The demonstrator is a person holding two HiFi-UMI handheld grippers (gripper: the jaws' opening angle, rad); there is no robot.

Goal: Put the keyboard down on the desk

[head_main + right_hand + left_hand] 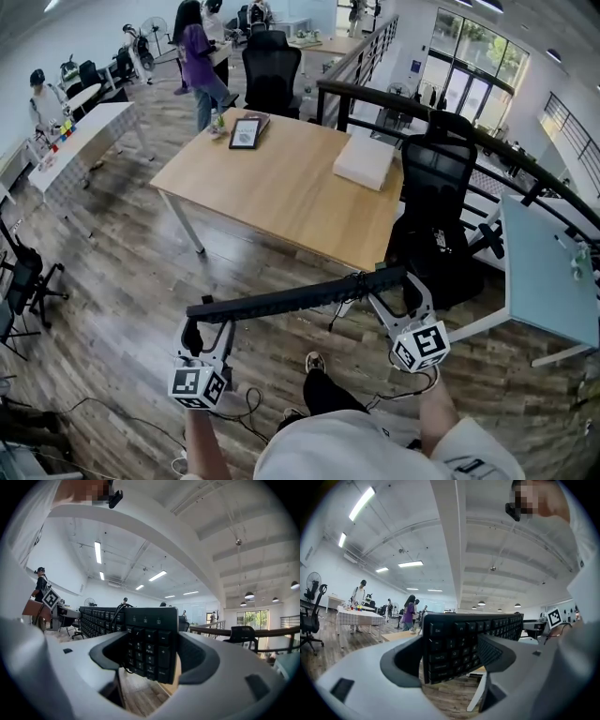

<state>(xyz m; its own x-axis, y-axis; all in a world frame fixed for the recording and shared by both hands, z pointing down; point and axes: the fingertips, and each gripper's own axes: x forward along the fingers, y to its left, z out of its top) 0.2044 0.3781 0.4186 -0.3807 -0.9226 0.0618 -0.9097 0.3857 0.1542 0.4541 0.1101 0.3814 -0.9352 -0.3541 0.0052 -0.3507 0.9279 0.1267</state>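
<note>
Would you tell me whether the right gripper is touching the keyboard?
Touching. The right gripper view shows the right gripper shut on the number-pad end of the keyboard, with both jaws pressed against it.

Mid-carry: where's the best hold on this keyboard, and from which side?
Its short ends, from the person's side: left tool at the Esc end, right tool at the numpad end. The keyboard is long, thin and on edge, so pinching both ends across its thickness should keep it level.

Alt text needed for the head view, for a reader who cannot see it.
A black keyboard is held in the air by the left gripper and right gripper at its ends, short of a wooden desk bearing a white box.
</note>
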